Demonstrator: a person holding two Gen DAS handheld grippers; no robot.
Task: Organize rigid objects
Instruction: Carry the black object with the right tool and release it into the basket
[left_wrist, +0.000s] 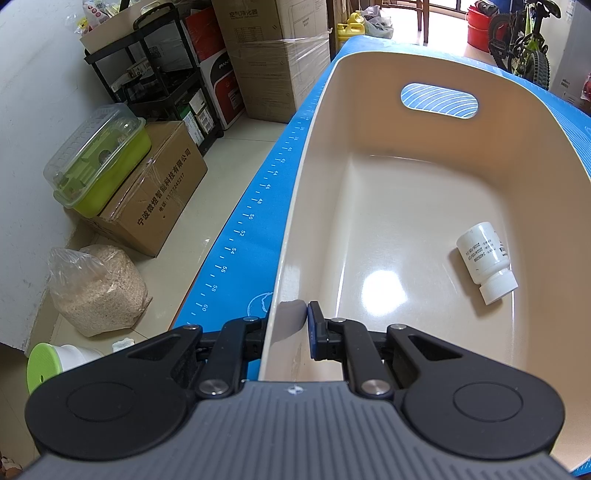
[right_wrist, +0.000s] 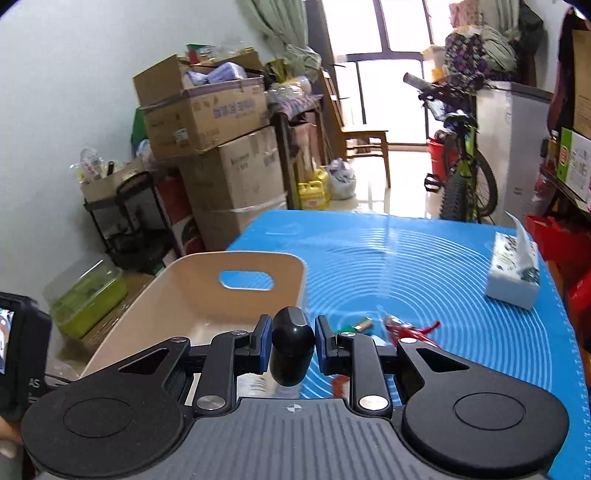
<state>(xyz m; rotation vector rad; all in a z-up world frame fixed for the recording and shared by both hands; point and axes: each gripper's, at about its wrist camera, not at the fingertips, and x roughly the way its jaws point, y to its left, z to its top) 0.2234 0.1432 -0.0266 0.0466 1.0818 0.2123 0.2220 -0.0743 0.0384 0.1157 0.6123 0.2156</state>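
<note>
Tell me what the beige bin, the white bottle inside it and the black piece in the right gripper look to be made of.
Beige bin: likely glossy moulded plastic; bright glare on its floor, rounded corners, cut-out handle.
White bottle: probably opaque plastic, satin, printed label.
Black piece between the right gripper pads: smooth, semi-gloss, probably plastic; rubber cannot be ruled out.

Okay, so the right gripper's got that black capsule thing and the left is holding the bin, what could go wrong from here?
1. The black capsule is smooth and rounded, pinched only at its sides by the right gripper; it might slip out over the blue mat.
2. The left gripper clamps just the thin wall of the beige bin, so a bump could tilt or shift it.
3. A dropped capsule may strike the white bottle lying inside.
</note>
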